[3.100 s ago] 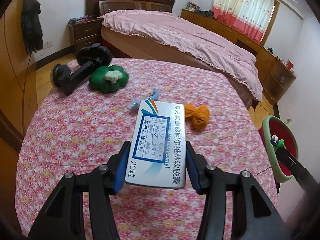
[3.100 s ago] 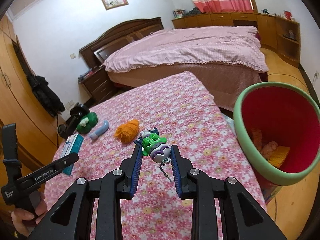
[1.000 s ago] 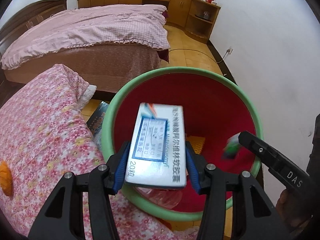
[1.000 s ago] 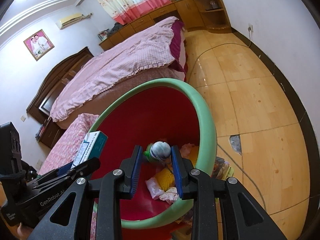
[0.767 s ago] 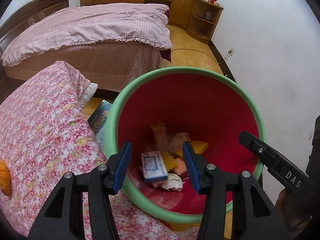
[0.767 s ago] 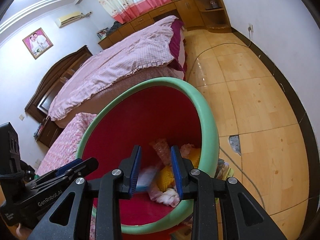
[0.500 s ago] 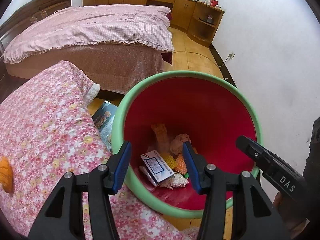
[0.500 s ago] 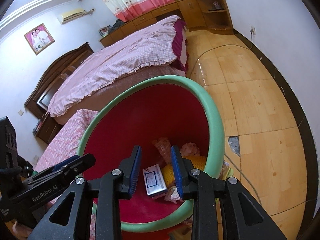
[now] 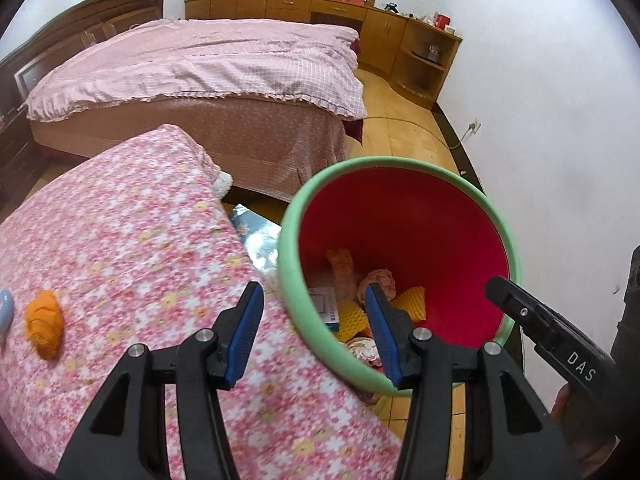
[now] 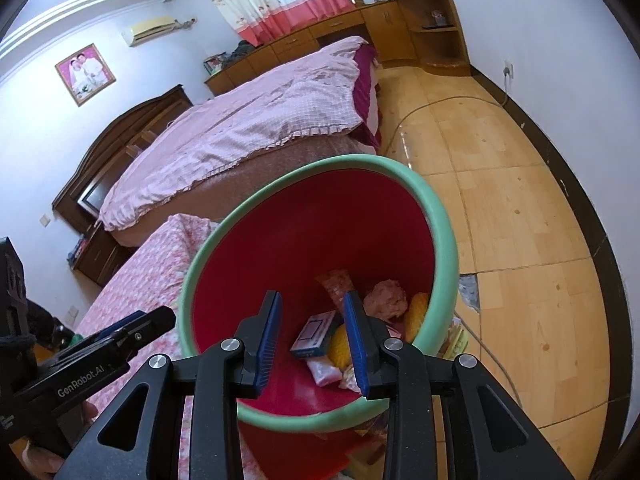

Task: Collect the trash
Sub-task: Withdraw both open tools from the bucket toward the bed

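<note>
The red bin with a green rim (image 9: 289, 264) stands on the floor beside the flowered table (image 9: 132, 240). My left gripper (image 9: 314, 300) hangs open and empty over the table's edge and the bin's near rim. The white and blue medicine box (image 10: 316, 334) lies in the bin among yellow and pink scraps. Above the bin (image 10: 444, 240), my right gripper (image 10: 312, 304) stands open with nothing between its pads. An orange crumpled ball (image 9: 44, 328) lies on the table at the left, with a pale blue item (image 9: 5, 312) at the picture's edge.
A bed with a pink cover (image 9: 208, 64) stands behind the table and the bin. A glossy booklet (image 9: 256, 236) lies on the floor between table and bin. Wooden cabinets (image 9: 420, 52) line the far wall, and a cable (image 10: 440, 100) runs over the wooden floor.
The left gripper let go of the medicine box and the right let go of the green toy; both fell into the bin. The left gripper then drew back toward the table.
</note>
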Available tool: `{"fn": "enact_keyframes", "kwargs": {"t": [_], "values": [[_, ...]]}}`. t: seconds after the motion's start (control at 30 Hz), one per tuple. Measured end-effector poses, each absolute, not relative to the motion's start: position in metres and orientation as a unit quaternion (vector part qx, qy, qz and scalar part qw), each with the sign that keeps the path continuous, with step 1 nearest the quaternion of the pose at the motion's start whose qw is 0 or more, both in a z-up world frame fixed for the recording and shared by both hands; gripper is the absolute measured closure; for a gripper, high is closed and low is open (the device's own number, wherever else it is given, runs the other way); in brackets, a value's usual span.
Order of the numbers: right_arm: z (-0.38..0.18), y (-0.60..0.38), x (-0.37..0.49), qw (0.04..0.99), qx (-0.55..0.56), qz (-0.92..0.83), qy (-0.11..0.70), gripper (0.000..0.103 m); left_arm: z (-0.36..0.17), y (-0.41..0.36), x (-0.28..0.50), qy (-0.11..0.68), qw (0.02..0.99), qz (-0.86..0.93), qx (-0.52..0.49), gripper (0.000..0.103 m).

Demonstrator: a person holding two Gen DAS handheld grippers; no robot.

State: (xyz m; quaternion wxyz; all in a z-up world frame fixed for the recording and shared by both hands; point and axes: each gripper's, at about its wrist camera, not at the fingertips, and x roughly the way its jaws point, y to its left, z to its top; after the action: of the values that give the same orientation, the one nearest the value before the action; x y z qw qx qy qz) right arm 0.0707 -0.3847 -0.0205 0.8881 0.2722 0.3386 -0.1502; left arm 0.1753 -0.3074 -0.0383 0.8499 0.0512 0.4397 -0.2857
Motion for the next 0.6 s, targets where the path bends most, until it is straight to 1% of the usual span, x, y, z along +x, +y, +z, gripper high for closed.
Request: {"fn": "enact_keyframes", "kwargs": {"t": [0.6], "values": [[0.005, -0.324, 0.069, 0.903, 0.244, -0.105, 0.337, 0.07, -0.007, -0.224, 0.158, 0.414, 0.88, -0.235, 0.014, 0.05]]}}
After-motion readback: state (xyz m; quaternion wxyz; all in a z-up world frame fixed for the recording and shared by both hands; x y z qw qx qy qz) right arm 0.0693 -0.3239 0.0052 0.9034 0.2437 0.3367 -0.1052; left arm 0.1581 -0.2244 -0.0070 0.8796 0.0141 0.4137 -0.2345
